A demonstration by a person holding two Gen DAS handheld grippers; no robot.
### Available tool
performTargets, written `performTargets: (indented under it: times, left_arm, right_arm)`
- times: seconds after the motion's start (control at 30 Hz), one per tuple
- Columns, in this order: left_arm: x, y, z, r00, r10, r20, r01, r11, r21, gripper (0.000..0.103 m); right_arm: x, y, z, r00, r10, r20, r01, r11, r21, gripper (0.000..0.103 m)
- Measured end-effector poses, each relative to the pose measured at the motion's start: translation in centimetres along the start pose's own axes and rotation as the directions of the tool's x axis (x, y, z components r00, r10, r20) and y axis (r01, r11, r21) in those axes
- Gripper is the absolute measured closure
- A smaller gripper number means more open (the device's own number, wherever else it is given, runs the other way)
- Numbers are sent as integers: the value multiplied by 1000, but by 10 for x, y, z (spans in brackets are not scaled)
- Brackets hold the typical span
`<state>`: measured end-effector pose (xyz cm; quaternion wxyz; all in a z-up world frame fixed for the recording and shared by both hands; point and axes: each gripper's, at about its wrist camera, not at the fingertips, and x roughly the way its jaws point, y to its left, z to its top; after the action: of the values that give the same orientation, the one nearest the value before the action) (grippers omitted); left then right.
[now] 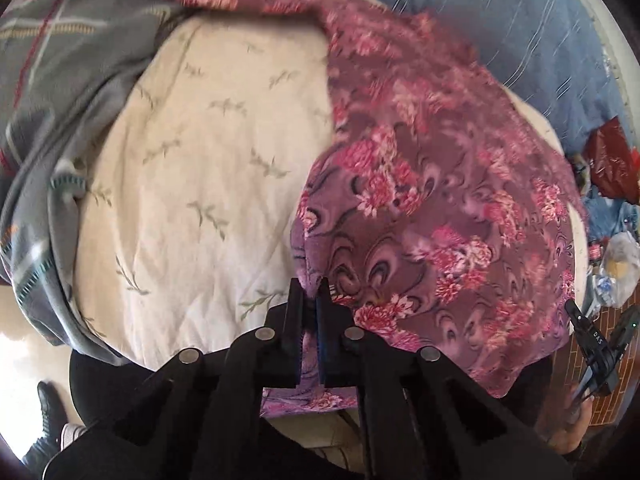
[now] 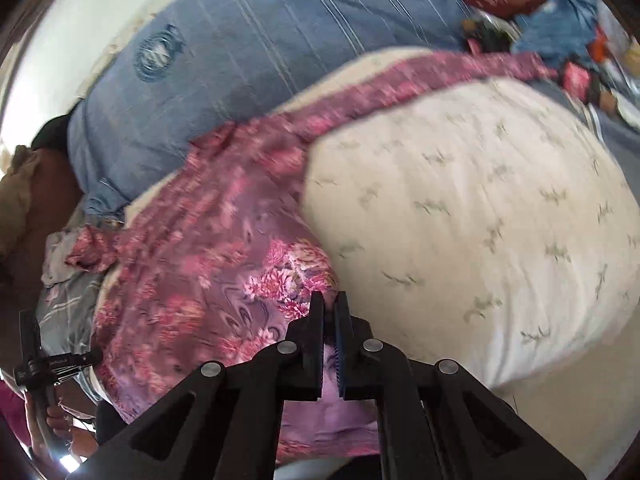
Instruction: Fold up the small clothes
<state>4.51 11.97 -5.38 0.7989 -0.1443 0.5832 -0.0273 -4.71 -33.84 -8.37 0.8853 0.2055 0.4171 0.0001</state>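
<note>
Lying across a cream quilt (image 1: 192, 184), the floral garment (image 1: 432, 216) is a thin, soft-draping piece of mauve fabric printed with pink and red chrysanthemum-like blooms and dark swirling teardrop shapes; its surface wrinkles gently and its far part runs off in a long narrow strip toward the top of the left wrist view. The quilt beneath is puffy and stitched in a diamond pattern, with pale green leaf sprigs scattered over it, and it bulges into a rounded mound in both views. The left gripper (image 1: 311, 285) is black, hard plastic with ribbed blue pads, and its jaws are pinched together on the near left edge of the garment, a fold of mauve cloth showing between the fingers. The right gripper (image 2: 330, 300) is built the same way and is likewise clamped on an edge of the floral garment (image 2: 208, 280), with lilac cloth visible in the narrow gap between its pads. In the left wrist view the right gripper's handle and the hand around it appear at the lower right edge, just past the garment's hem. A grey blanket (image 1: 68, 92) with plaid lines and a fringed border is bunched along the quilt's left side. A blue striped duvet (image 2: 224, 56) lies behind the quilt, smooth and broad. Both pictures are blurred, especially toward the far cloth.
</note>
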Motion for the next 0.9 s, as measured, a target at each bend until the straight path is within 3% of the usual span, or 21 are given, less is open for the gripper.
performTargets:
  times: [0.1, 0.2, 0.27, 0.3, 0.37, 0.47, 0.6, 0.63, 0.67, 0.73, 0.83, 0.9]
  left_arm:
    - [-8, -1, 1, 1000, -25, 18, 25, 1000, 5, 98]
    - [-27, 3, 13, 994, -73, 80, 74, 997, -13, 95]
    - [-31, 2, 31, 989, -103, 107, 106, 994, -25, 81]
    - [-29, -2, 42, 987, -105, 118, 109, 994, -25, 75]
    - [-15, -14, 69, 988, -94, 123, 97, 995, -16, 60]
    - [8, -18, 97, 993, -82, 83, 85, 996, -31, 60]
    - [34, -24, 116, 996, -83, 41, 85, 994, -72, 65]
    - [36, -30, 121, 997, -38, 66, 42, 998, -50, 87]
    - [35, -32, 123, 997, -4, 71, 6, 999, -35, 100]
    - [35, -29, 130, 998, -5, 70, 9, 999, -53, 100]
    - [39, -23, 134, 996, 32, 87, -28, 999, -42, 100]
    - [39, -18, 134, 994, 24, 105, -20, 999, -37, 100]
  right_arm:
    - [8, -8, 2, 998, -6, -59, 9, 999, 44, 92]
    - [0, -7, 20, 999, 46, -7, -45, 996, 76, 86]
    - [-1, 2, 37, 996, 73, 47, -77, 994, 73, 61]
    - [3, 7, 49, 993, 91, 73, -95, 994, 59, 56]
    - [16, 18, 74, 989, 111, 98, -116, 992, 45, 55]
    - [60, 25, 116, 991, 107, 80, -114, 990, 88, 55]
    - [111, 44, 137, 990, 137, 20, -138, 988, 76, 60]
    - [114, 52, 138, 993, 117, 37, -118, 992, 36, 73]
    - [118, 60, 143, 996, 91, 25, -91, 996, -8, 98]
    - [114, 59, 150, 995, 82, 51, -82, 997, 2, 100]
    - [89, 35, 166, 984, 81, 161, -94, 992, 81, 100]
    - [94, 19, 173, 988, 49, 143, -67, 990, 123, 102]
